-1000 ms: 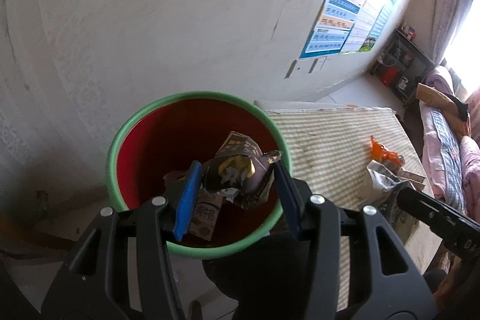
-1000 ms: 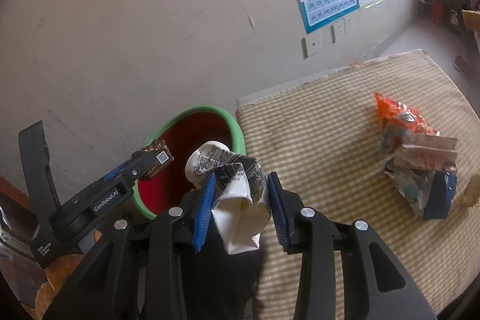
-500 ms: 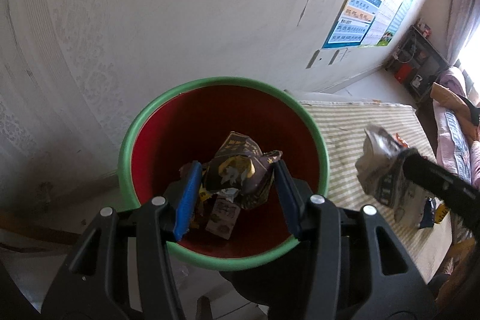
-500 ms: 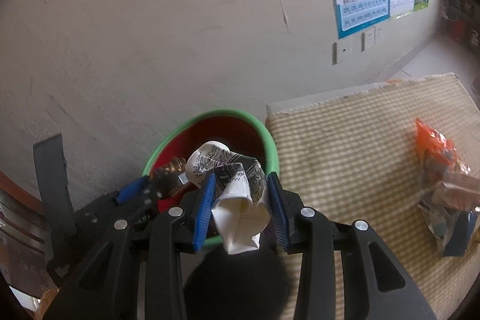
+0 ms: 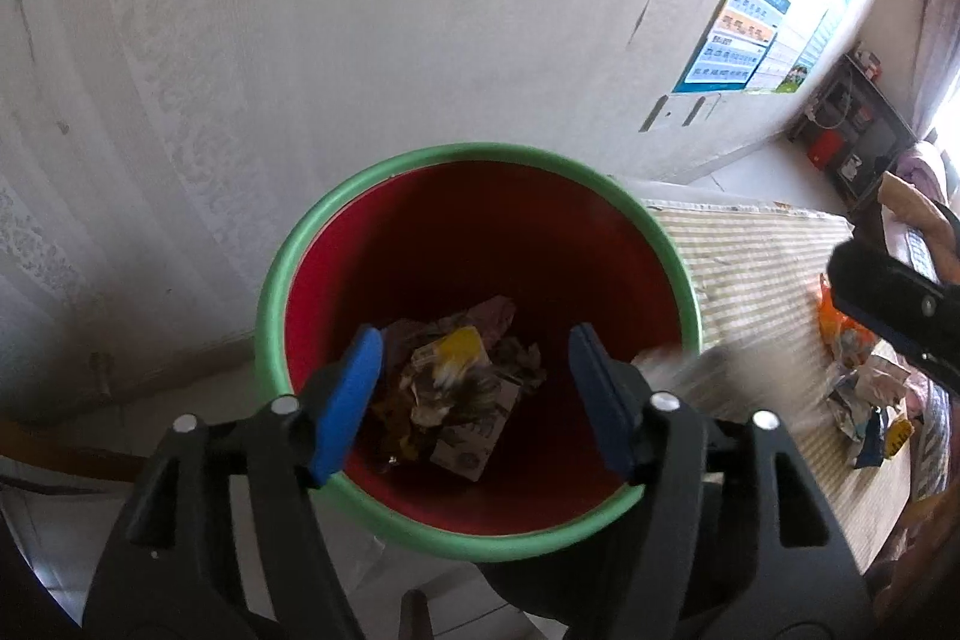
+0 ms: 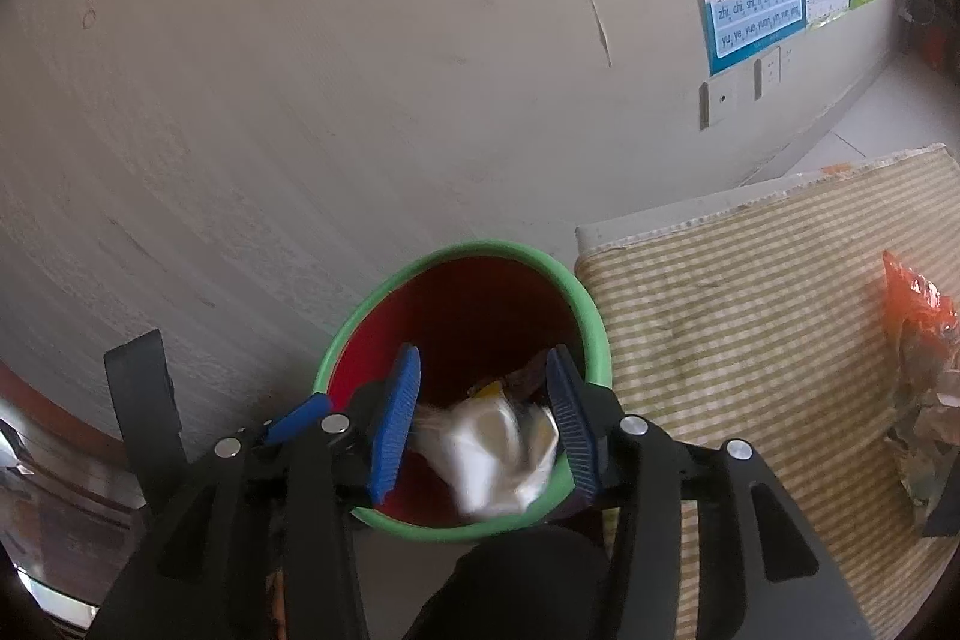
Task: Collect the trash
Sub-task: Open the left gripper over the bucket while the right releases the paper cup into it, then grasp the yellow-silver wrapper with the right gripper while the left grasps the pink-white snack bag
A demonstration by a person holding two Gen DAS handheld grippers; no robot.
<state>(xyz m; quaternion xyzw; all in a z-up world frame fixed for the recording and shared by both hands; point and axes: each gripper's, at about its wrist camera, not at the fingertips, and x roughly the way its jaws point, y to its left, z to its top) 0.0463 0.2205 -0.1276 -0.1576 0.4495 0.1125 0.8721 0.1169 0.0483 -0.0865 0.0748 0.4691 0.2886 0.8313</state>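
Both grippers are hanging over the red bin (image 5: 480, 232) with the green rim, right by the wall. Left gripper (image 5: 480, 394) is sitting wide open with nothing in it – crumpled wrappers (image 5: 462, 388) are lying at the bottom. Right gripper (image 6: 483, 421) is spread too, and the white paper cup (image 6: 492, 454) is blurring between its 2 pads, not clamped – more trash (image 6: 924, 358) is waiting on the striped table (image 6: 750, 316)

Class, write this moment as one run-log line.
left gripper: open over bin | right gripper: open, crumpled cup dropping | more wrappers on mat
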